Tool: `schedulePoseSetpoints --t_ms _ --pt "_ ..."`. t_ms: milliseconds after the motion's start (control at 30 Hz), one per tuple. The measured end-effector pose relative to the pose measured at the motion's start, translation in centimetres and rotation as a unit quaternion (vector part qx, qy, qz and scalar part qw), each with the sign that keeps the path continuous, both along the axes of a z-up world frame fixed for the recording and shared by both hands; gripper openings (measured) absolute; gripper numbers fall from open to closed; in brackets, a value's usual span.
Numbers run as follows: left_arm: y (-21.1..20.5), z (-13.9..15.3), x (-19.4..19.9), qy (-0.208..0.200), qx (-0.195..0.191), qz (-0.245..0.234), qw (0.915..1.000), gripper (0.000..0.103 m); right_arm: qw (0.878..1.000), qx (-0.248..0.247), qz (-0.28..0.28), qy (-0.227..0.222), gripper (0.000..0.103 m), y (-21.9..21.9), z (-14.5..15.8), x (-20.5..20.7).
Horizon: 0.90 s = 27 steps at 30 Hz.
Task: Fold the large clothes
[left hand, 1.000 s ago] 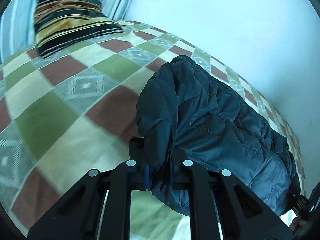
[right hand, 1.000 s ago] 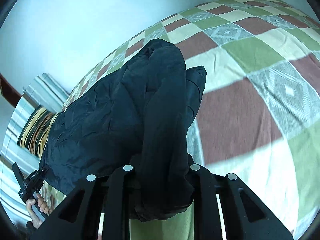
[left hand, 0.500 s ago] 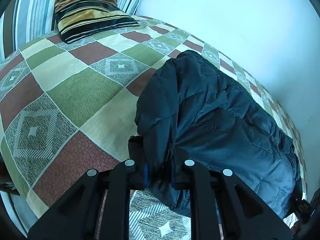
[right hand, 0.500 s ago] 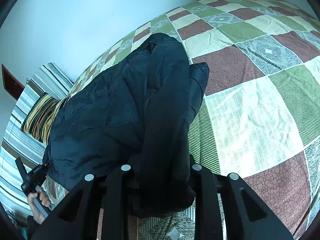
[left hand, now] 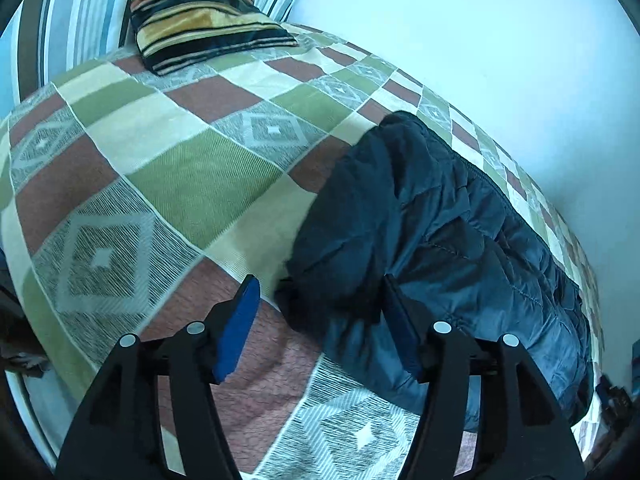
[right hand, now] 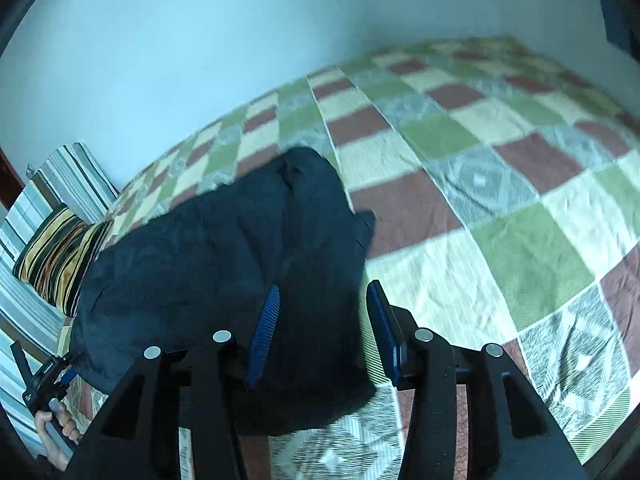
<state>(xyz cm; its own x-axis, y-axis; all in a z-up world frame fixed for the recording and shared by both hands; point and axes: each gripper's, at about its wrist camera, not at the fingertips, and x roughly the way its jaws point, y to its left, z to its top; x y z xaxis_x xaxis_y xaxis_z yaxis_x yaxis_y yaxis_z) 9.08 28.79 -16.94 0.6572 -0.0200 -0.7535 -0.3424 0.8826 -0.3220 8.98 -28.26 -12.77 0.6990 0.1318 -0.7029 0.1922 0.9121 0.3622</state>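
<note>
A dark navy padded jacket (left hand: 460, 248) lies folded on the checked bedspread (left hand: 192, 184). My left gripper (left hand: 320, 292) is open, its blue-padded jaws standing either side of the jacket's near corner without gripping it. In the right wrist view the jacket (right hand: 216, 260) lies as a dark slab across the bed. My right gripper (right hand: 324, 300) is open too, with the jacket's near edge lying loose between its jaws. The left gripper and the hand that holds it show at the lower left of the right wrist view (right hand: 44, 376).
A striped yellow and black cushion (left hand: 200, 8) leans on a striped headboard pad (left hand: 68, 16) at the bed's head. A pale wall (left hand: 480, 40) runs along the far side of the bed. Bare bedspread (right hand: 500, 200) stretches to the right.
Both grippers held the jacket's edge shut a second ago. Both have opened and let go, and the jacket has dropped flat onto the bedspread.
</note>
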Motion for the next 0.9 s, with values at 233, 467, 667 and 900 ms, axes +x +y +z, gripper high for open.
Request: schedulePoseSetpoints --t_ms 233,467,667,900 --pt "-0.7 1.6 2.2 0.01 0.037 -0.05 0.998 0.064 0.996 -0.009 0.087 0.003 0.045 7.5 1.0 3.1" --pt "-1.2 2.1 4.3 0.013 0.051 -0.08 0.9954 0.064 0.986 -0.064 0.153 -0.005 0.045 16.6 1.4 5.5" --pt "-1.0 2.1 5.2 0.017 0.055 -0.093 0.994 0.064 0.984 -0.076 0.16 0.014 0.045 19.9 0.0 7.4" --pt "-1.0 1.3 6.4 0.027 0.068 -0.111 0.991 0.064 0.983 -0.086 0.151 0.06 0.045 21.7 -3.7 8.8"
